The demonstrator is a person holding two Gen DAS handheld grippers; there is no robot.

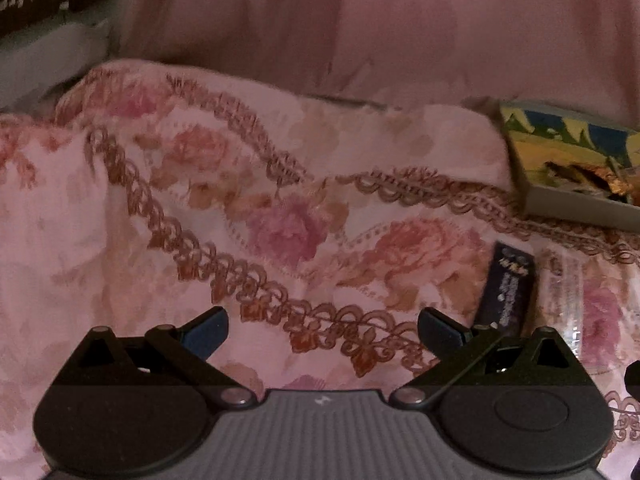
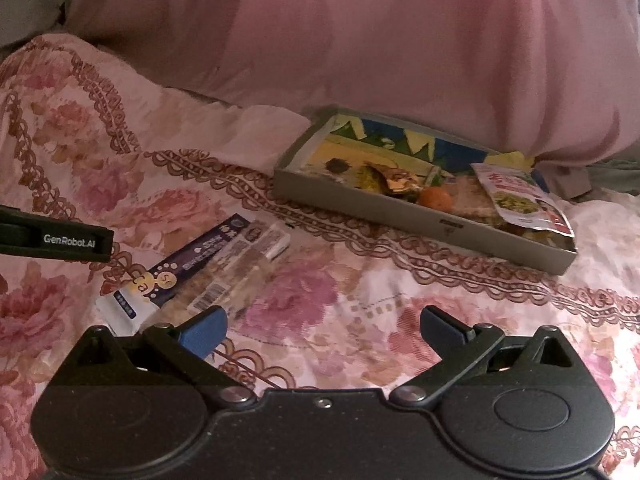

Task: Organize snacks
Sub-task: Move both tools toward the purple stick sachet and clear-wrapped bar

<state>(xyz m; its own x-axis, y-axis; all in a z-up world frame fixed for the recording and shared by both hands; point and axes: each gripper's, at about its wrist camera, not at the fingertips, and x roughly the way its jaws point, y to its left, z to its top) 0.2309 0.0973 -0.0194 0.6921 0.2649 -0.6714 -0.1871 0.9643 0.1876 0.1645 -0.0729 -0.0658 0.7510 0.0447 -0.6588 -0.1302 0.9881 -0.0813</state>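
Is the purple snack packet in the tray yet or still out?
Out. The purple snack packet lies flat on the floral bedspread, apart from the tray.

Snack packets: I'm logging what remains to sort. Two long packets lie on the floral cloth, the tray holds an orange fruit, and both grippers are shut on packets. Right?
Not quite: the left gripper and right gripper are both open and empty, as each wrist view shows. The long packets do lie on the floral cloth, and the tray holds the orange fruit.

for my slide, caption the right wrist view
Open right hand-held gripper faces a snack packet and shallow snack tray.
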